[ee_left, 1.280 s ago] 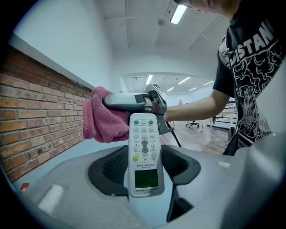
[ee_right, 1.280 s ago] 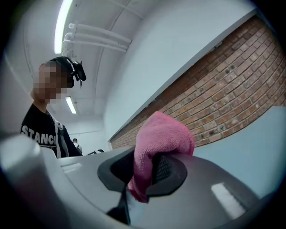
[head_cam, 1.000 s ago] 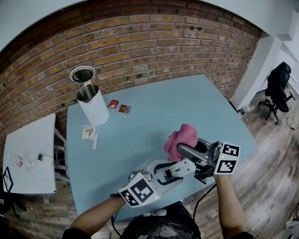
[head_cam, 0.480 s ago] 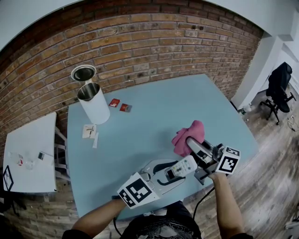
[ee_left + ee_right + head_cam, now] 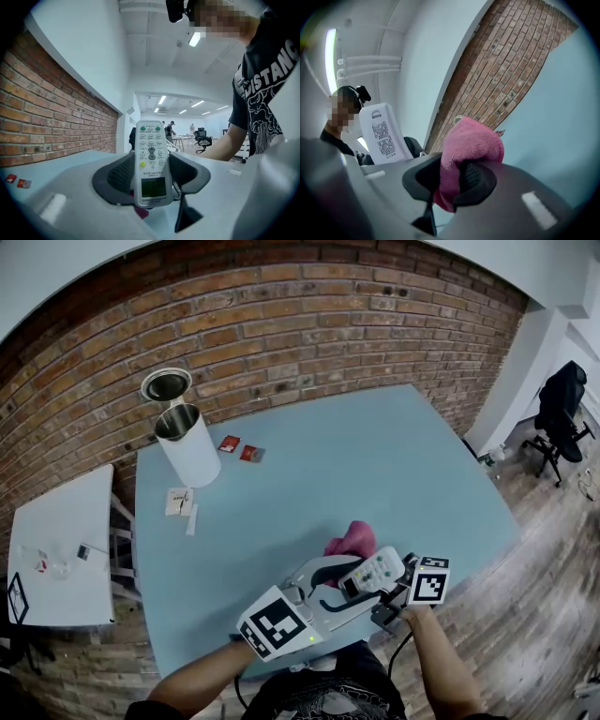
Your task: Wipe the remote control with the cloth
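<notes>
One blue table [image 5: 309,465] abuts a brick wall [image 5: 281,324]; left gripper [image 5: 151,174] clamps the remote control [image 5: 373,573], lengthwise toward right gripper [image 5: 452,180], clamped on cloth [image 5: 471,140].

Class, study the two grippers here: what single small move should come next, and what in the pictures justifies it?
Probably bring the right gripper sideways so its pink cloth meets the remote control. The left gripper clamps the remote, the right is shut on the cloth, and the right gripper view shows a gap between them.
</notes>
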{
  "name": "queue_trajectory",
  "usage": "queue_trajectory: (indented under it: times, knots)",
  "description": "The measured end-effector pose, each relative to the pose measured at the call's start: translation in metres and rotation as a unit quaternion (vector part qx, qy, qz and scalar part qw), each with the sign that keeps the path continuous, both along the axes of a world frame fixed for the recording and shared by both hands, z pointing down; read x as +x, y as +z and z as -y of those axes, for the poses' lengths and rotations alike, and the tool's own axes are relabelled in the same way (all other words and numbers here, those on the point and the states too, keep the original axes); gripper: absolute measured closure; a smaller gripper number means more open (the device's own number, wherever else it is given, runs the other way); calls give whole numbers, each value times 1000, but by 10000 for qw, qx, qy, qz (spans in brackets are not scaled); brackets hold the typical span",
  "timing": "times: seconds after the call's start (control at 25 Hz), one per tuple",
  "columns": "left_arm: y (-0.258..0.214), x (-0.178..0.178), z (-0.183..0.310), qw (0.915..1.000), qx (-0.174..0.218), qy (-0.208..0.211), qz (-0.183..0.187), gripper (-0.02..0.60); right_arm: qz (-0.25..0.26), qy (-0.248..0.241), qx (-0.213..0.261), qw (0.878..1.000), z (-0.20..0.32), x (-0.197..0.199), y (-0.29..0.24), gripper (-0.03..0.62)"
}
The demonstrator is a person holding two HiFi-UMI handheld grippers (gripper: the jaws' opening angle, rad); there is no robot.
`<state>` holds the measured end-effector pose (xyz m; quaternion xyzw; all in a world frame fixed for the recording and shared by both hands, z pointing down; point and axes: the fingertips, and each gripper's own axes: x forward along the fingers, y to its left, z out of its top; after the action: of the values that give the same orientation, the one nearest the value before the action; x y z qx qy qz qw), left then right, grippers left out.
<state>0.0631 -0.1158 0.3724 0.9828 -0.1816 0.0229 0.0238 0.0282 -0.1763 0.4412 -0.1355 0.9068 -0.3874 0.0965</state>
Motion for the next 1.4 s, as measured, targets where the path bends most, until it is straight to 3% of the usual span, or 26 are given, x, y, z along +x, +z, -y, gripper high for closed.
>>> queue_trajectory:
  times: [0.24,0.48,0.84,1.16,1.4]
  knots:
    - [2,-3,0,9999,-86,-64,-46,348,373,50,-59,9993,3,6,-12,531]
    - [8,-2,-1,9997,-225,-29,-45,348,384,129,58,9992,9,12,-22,531]
    - [36,-4,-1,9987,-440,-25,266,348,186,417,114,9989,17,22,-21,531]
    - [97,-25,3,9891,-848,-123,1199,350,-697,1346,-200,9882,35,48,23,531]
    - [158,-46,-2,9655,-1264,-10,2276,350,-1877,1594,-137,9691,33,62,61,531]
